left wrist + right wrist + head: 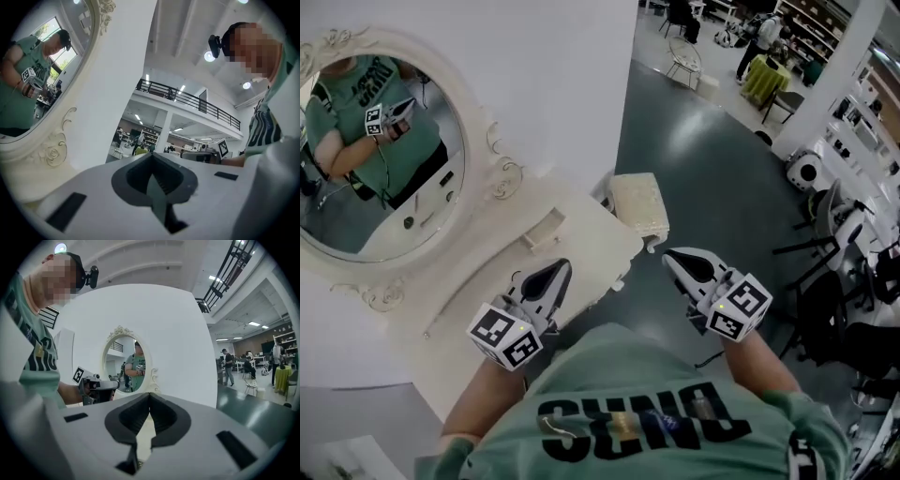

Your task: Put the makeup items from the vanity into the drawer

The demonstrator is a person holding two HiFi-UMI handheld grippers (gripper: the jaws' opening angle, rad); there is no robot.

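Observation:
A white vanity (pixel 478 272) with an oval mirror (pixel 380 159) stands at the left, with a small closed drawer box (pixel 542 232) on its top. No makeup items show in any view. My left gripper (pixel 555 272) hovers over the vanity's front edge, shut and empty; in the left gripper view its jaws (pixel 152 161) meet and point up past the mirror frame (pixel 51 150). My right gripper (pixel 677 259) hangs over the floor to the right of the vanity, shut with nothing in it. In the right gripper view it (pixel 150 397) points at the mirror (pixel 129 364) and the left gripper (pixel 96 385).
A cream padded stool (pixel 639 204) sits against the vanity's right end. Dark green floor (pixel 712 178) spreads to the right. Black stands and white equipment (pixel 825 234) crowd the far right. A wire chair (pixel 684 58) and people stand far back.

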